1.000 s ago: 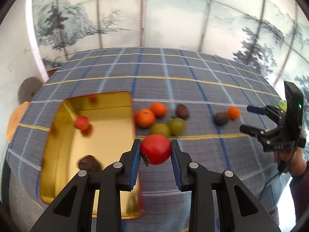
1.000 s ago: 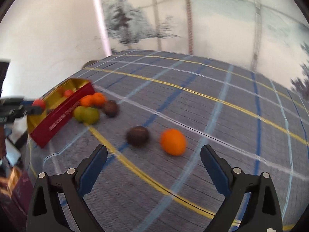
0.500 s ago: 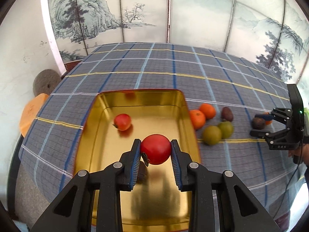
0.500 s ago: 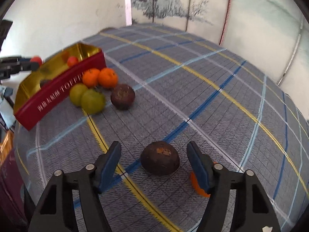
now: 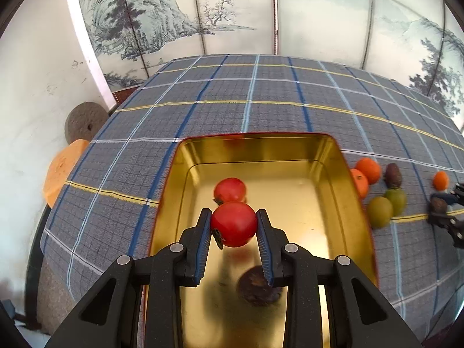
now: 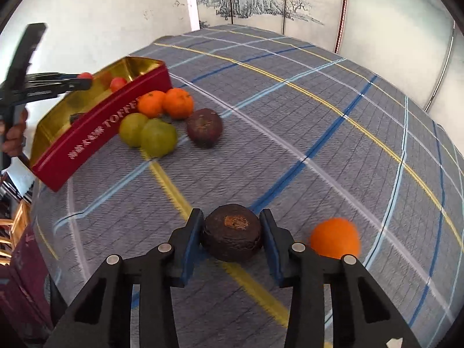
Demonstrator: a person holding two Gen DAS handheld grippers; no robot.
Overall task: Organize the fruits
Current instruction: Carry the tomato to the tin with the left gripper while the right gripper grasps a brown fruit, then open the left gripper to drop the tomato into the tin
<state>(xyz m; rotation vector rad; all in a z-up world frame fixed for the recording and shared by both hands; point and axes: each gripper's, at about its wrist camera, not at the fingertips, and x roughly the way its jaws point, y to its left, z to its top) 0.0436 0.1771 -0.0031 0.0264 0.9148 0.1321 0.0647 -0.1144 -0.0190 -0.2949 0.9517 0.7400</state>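
1. Our left gripper (image 5: 233, 224) is clamped on a red tomato (image 5: 233, 224), above the gold tin (image 5: 255, 145).
2. Our right gripper (image 6: 232, 236) pinches a dark brown fruit (image 6: 232, 236), apparently on the cloth (image 6: 290, 101).
3. In the tin: second tomato (image 5: 229, 190), dark fruit (image 5: 258, 285).
4. Loose on the cloth: oranges (image 6: 165, 104), green fruits (image 6: 149, 133), purple fruit (image 6: 204, 127), lone orange (image 6: 335, 240).
5. Risk: a dropped tomato could hit its twin and bruise; right finger may nudge the lone orange rolling.

I see a red tomato (image 5: 233, 224) over my gold-lined tin (image 5: 316, 150) — red outside with white lettering; the cloth (image 6: 290, 121) is grey plaid with blue, yellow and white lines — a dark brown fruit (image 6: 232, 236), an orange (image 6: 335, 237).
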